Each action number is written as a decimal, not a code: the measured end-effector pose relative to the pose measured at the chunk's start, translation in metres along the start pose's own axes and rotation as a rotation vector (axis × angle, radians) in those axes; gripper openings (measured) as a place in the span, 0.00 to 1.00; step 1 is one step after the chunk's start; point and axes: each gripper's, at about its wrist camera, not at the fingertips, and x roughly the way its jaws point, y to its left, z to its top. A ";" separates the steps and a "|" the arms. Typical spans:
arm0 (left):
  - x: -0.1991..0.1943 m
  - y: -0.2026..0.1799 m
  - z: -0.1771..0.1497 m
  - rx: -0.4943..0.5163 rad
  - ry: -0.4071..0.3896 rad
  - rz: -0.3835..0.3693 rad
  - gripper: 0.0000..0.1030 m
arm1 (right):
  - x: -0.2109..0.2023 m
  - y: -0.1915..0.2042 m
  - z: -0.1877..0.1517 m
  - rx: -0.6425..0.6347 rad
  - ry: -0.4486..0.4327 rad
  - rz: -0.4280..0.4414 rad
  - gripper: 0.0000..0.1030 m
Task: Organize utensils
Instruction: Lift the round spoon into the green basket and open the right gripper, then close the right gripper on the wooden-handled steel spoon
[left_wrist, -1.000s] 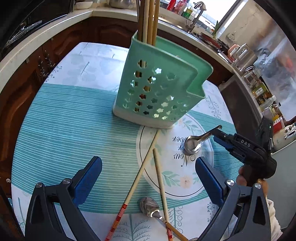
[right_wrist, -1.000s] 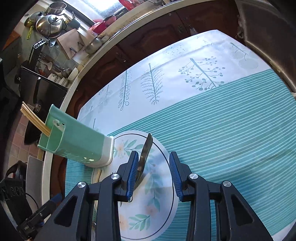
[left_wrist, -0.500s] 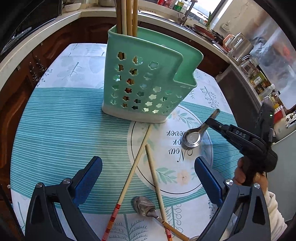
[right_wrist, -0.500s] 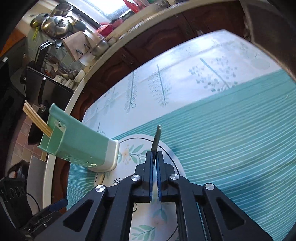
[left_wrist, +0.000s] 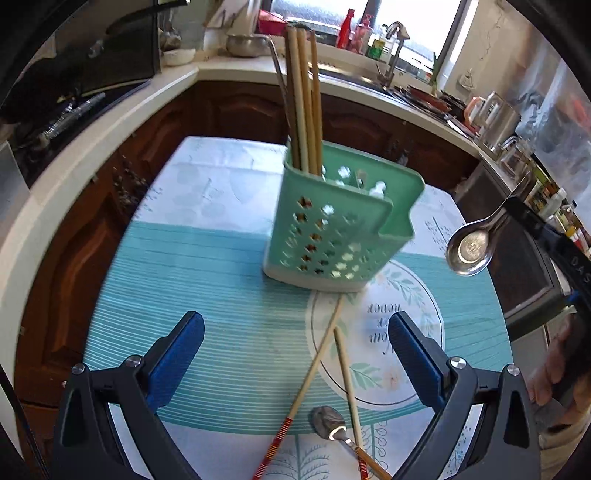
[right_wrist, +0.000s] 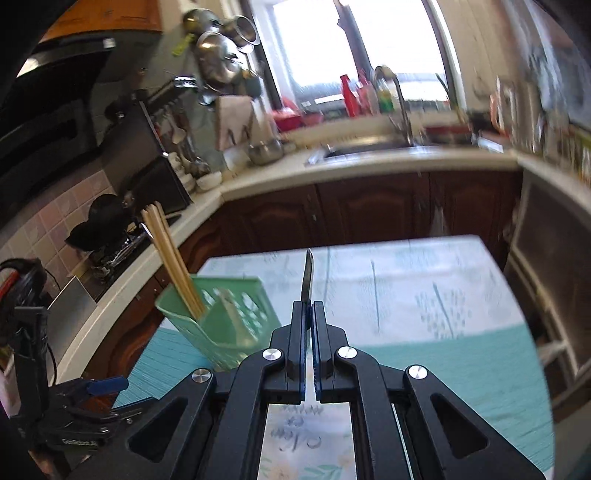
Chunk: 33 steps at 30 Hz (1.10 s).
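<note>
The right gripper (right_wrist: 309, 314) is clamping a steel spoon (left_wrist: 471, 249) by its handle, clear of the table and right of the green caddy (left_wrist: 340, 236), while the left gripper (left_wrist: 295, 354) is hanging wide open and empty; the next move is calling for lowering it in bowl-first.

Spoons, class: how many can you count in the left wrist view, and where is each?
2. One steel spoon is held in the air by the right gripper, right of the green holder. A second spoon lies on the tablecloth near the chopsticks. The holder may hide more.

Bright window (right_wrist: 354, 55) glare, motion blur, fisheye-warped dark edges
</note>
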 end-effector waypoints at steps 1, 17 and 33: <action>-0.004 0.003 0.004 -0.001 -0.008 0.007 0.96 | -0.006 0.009 0.007 -0.036 -0.020 -0.016 0.03; -0.025 0.028 -0.001 -0.030 -0.043 0.055 0.97 | 0.081 0.147 0.018 -0.442 0.068 -0.169 0.03; -0.034 0.024 -0.020 -0.021 -0.031 0.016 0.97 | 0.018 0.132 -0.021 -0.262 0.209 -0.007 0.16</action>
